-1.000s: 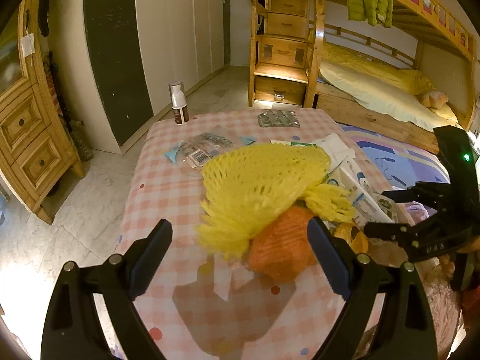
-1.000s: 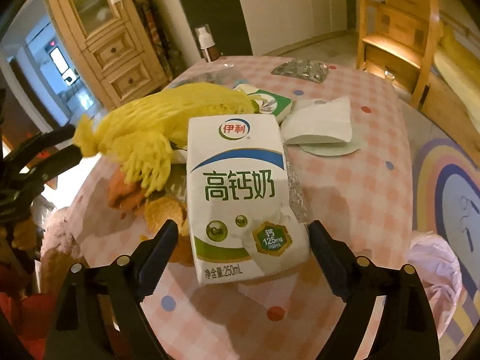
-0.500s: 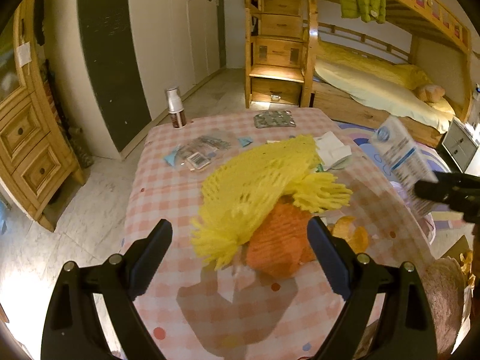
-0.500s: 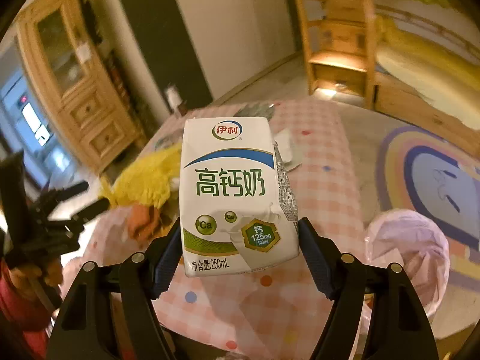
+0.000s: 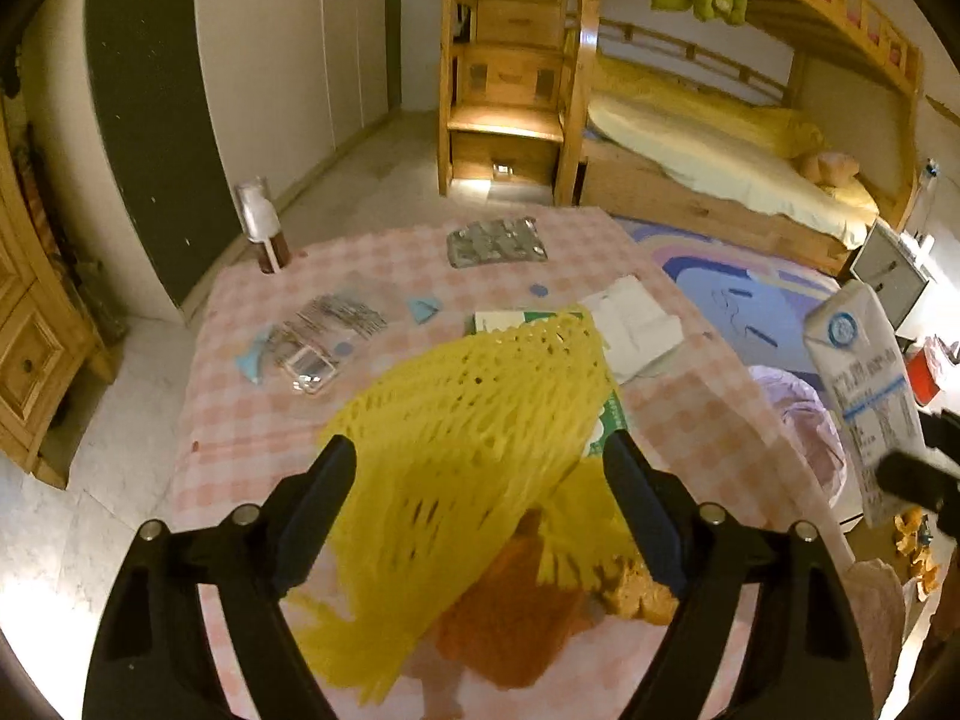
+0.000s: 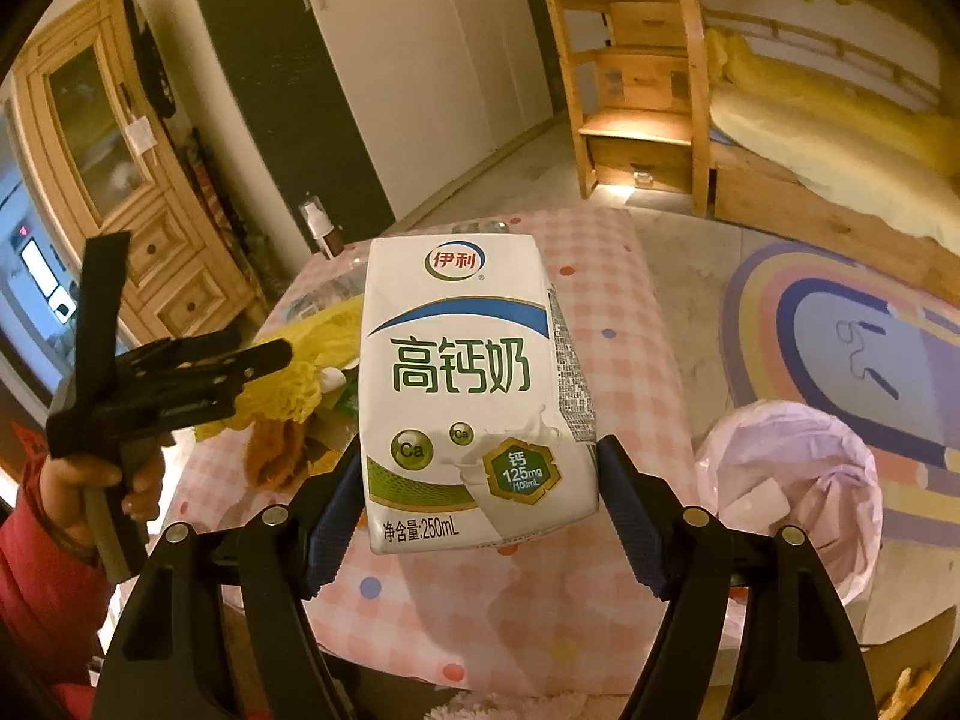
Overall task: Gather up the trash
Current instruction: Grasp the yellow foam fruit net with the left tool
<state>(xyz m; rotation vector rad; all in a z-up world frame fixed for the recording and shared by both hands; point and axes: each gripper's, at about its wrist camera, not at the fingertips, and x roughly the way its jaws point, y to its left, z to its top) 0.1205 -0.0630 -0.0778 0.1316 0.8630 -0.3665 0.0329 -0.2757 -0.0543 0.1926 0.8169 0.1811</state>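
- Your right gripper (image 6: 480, 510) pinches a white milk carton (image 6: 471, 384) across its lower flanks, both pads flat on the side panels, the box upright and clear of the checked tablecloth (image 6: 606, 312)
- The carton's walls look straight under the pads, so it reads as stiff paperboard, probably empty and light; squeeze harder and the panels would likely buckle
- The lined trash bin (image 6: 792, 468) stands on the floor just beside the table, below and to the right of the carton, its bag mouth gaping
- Your left gripper (image 5: 480, 510) is closing, jaws wide on either side of the yellow foam net (image 5: 474, 420), whose bulk lies between them; the pads do not yet press it
- That net lies over an orange foam net (image 5: 510, 612) on the table; both look soft, springy and near weightless, apt to compress and slide out of a shallow grip
- Take the yellow net across its bunched middle, not the frayed fringe, and expect it to drag the orange one along
- A blister pack (image 5: 495, 240), wrappers and a tissue remain farther back on the cloth
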